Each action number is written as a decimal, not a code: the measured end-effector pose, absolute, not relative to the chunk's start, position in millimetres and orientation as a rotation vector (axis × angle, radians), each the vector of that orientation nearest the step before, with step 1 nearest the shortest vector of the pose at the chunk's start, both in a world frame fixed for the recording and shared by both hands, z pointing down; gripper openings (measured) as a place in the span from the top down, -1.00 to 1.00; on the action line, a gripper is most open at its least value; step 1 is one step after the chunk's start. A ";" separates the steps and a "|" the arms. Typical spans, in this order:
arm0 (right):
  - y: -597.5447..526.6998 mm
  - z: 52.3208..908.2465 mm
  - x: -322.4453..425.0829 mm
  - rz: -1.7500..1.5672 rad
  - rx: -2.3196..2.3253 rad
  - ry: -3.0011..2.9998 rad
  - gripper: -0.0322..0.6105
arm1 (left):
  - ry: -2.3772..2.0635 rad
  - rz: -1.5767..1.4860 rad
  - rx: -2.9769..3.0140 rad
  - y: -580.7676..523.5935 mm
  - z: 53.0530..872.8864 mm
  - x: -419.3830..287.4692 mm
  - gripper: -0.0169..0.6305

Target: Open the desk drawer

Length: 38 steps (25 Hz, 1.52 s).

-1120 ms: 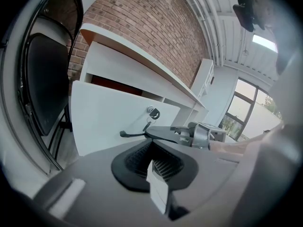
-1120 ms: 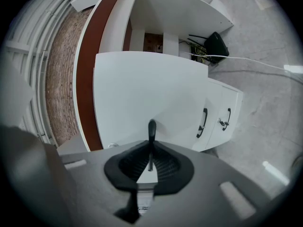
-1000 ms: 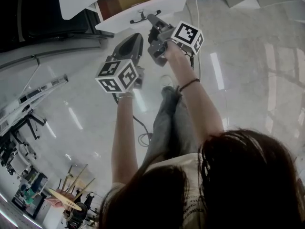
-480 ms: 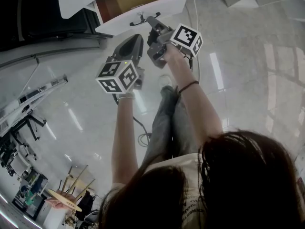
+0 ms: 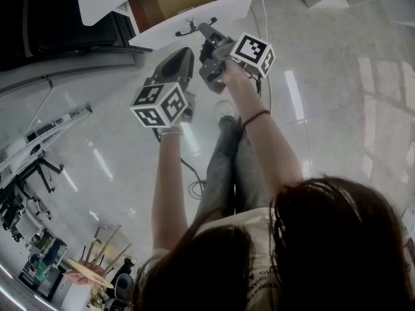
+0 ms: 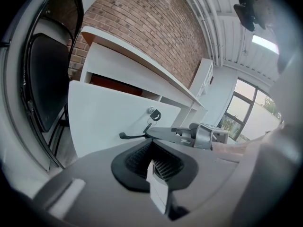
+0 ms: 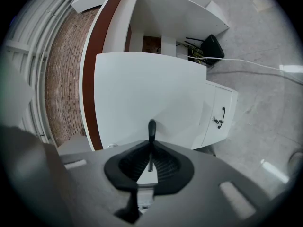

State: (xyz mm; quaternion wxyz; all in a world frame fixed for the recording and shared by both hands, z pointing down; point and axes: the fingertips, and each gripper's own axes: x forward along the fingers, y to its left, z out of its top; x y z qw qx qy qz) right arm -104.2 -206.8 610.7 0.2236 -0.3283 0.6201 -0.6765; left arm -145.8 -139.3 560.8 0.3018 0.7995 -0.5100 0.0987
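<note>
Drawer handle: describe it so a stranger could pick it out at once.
Find the white desk against the brick wall, then its pulled-out drawer with the white front. The handle is the slim black bar standing off that front, by the keyed lock. Unlike the small handle on the cabinet door, it is clamped in the right gripper's jaws.

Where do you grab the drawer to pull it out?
Grab the thin black handle on the white drawer front. It stands out from the panel, so jaws fit around it coming straight from the front. The right gripper is shut on it that way.
</note>
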 end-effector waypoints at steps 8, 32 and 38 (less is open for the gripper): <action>-201.2 610.0 -102.2 -1.865 -0.909 1.715 0.83 | -1.350 0.264 2.120 -136.5 559.3 -145.5 0.94; -197.5 611.0 -97.3 -1.872 -0.919 1.772 0.68 | -1.349 0.268 2.125 -134.9 555.8 -143.2 0.94; -185.3 604.5 -88.5 -1.891 -0.942 1.863 0.66 | -1.356 0.259 2.116 -130.1 545.8 -139.1 0.94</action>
